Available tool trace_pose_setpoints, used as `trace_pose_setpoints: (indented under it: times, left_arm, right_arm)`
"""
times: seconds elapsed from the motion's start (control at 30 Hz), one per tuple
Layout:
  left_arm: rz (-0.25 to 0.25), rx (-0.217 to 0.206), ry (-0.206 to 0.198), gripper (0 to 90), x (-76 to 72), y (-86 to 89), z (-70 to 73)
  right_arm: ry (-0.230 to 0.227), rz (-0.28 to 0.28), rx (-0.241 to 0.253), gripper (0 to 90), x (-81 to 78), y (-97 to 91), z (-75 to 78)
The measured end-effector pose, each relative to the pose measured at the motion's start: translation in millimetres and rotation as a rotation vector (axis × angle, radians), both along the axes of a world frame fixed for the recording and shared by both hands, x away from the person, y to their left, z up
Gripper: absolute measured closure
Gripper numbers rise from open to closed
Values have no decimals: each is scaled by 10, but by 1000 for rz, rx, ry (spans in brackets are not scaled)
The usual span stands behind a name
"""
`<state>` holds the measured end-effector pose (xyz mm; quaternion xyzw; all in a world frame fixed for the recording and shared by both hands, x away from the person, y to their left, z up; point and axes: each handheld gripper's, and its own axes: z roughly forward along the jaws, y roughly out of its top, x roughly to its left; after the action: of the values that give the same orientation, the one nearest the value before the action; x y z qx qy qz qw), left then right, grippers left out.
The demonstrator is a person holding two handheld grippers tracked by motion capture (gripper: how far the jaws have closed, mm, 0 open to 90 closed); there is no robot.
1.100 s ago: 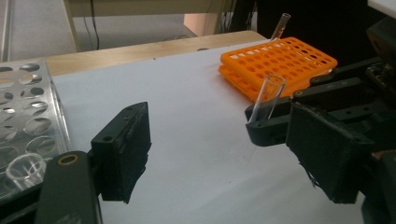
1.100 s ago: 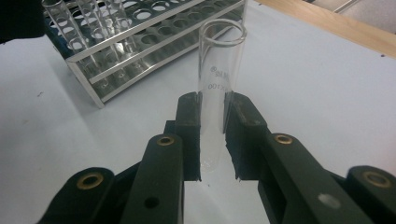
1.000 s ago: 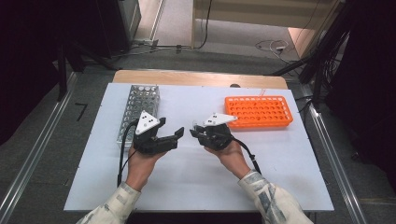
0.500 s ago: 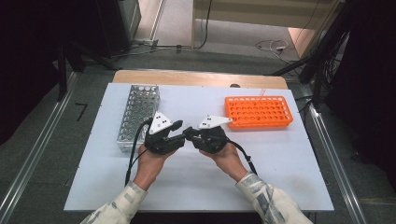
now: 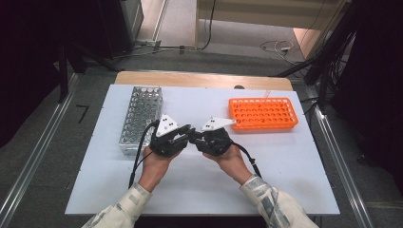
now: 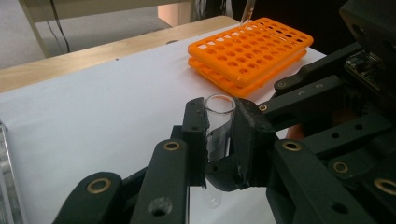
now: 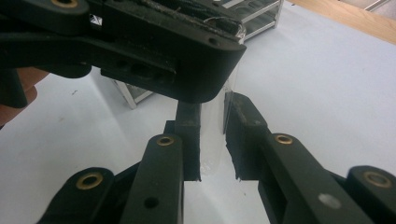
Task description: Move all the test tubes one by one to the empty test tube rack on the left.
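Your left tongs (image 6: pixel 218 140) have just closed on the clear glass test tube (image 6: pixel 219 122); your right tongs (image 7: pixel 212 135) pinch it too. It stands upright between them above the white desk (image 5: pixel 285 166), the orange plastic rack (image 5: pixel 263 113) rightward.

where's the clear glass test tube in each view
High view: the clear glass test tube cannot be made out; it would sit where the left gripper and right gripper meet at mid-table.
Left gripper view: centre, upright, open rim up, clamped between this gripper's black jaws.
Right gripper view: centre, a faint clear column between this gripper's jaws.
Shared landmark: the metal wire rack.
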<state>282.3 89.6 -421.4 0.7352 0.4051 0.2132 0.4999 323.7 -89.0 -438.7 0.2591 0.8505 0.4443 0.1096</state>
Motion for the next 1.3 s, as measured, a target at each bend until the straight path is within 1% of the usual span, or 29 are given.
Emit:
trace_pose_setpoints:
  times: [0.07, 0.1, 0.2, 0.23, 0.27, 0.33, 0.37, 0.47, 0.6, 0.67, 0.8, 0.87, 0.93, 1.07, 1.17, 1.3]
  left_arm:
    - [0, 4, 1, 754, 8, 0, 8]
    - [3, 10, -1, 756, 11, -4, 14]
    - [12, 11, -3, 757, 24, -3, 31]
    - [21, 6, -3, 757, 34, 4, 35]
    - [25, 6, -1, 757, 43, 15, 38]
    - [38, -2, 3, 757, 62, 36, 45]
    - [45, -10, 4, 757, 72, 45, 50]
    - [58, -9, 6, 757, 104, 68, 72]
    - [77, -3, 1, 757, 148, 110, 122]
    - [86, 2, -2, 757, 173, 147, 161]
    - [109, -7, -1, 757, 217, 207, 212]
    - [122, -15, 4, 757, 239, 246, 231]
    - [136, -14, 3, 757, 251, 285, 245]
    - [161, -26, 6, 757, 269, 372, 268]
    - [185, -28, 8, 757, 289, 447, 277]
    - [216, -47, 3, 757, 317, 538, 295]
  right_arm:
    - [2, -2, 0, 725, 5, -1, -1]
    - [8, -2, 2, 701, 7, -4, 1]
    - [19, 7, 2, 513, 24, -20, 8]
    - [24, 2, -6, 473, 28, -27, 8]
    - [38, -1, -8, 432, 43, -41, 5]
    - [58, -9, -11, 359, 69, -68, 3]
    - [61, -16, -13, 333, 75, -84, 3]
    - [65, -36, -24, 274, 97, -131, 2]
    - [72, -67, -49, 259, 152, -230, -27]
    - [66, -76, -54, 259, 169, -283, -35]
    - [65, -94, -56, 259, 178, -368, -23]
    - [65, -99, -51, 259, 171, -387, -9]
    - [56, -101, -47, 258, 166, -405, -1]
    - [47, -107, -63, 238, 153, -418, -8]
    - [41, -107, -62, 238, 151, -434, -1]
    - [37, -117, -56, 238, 151, -469, 16]
